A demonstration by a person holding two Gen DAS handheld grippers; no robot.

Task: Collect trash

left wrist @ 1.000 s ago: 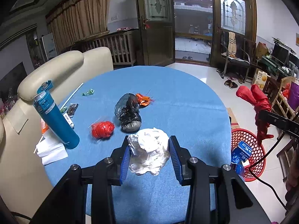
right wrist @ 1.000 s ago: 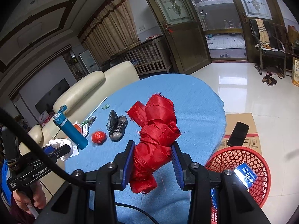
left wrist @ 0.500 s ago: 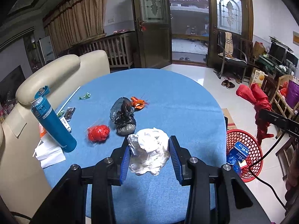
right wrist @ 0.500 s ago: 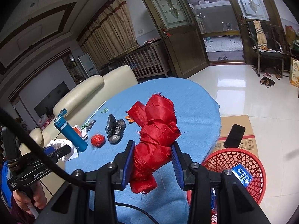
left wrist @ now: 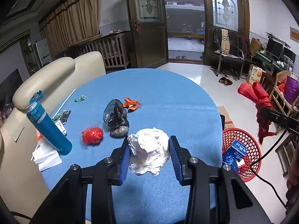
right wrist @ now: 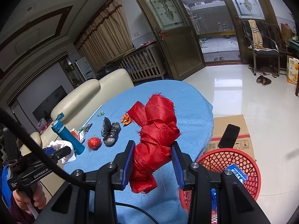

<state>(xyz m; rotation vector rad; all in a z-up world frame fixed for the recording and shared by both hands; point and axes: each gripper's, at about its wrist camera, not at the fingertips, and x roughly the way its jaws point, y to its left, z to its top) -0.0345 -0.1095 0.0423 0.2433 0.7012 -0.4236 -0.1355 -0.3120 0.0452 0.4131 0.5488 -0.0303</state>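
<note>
Two pieces of trash are in hand at once; the left tongs (left wrist: 149, 153) are clenched on a crumpled white paper wad (left wrist: 149, 150), held above the near part of the blue counter (left wrist: 168, 97); the right tongs (right wrist: 153, 160) are clenched on a bunched red cloth (right wrist: 155, 140), held off the counter's right edge, near the red basket (right wrist: 241, 160) on the floor. Both loads look light and soft; the paper wad should crush a little under the pads and stay put; the cloth is limp and frayed, with loose ends hanging below the grip, so it may snag on the basket's mesh rim; a hold around its thick middle, as now, seems the safest.

Four pieces of trash lie on the counter: a knotted black bag (left wrist: 116, 119), a red foil ball (left wrist: 92, 135), an orange wrapper (left wrist: 131, 103) and a small green wrapper (left wrist: 80, 99); the bag looks slack and is best pinched at its knot; the foil ball seems springy and slick, so a grip across its centre suits it. A blue bottle (left wrist: 48, 125) stands near the counter's left edge.
</note>
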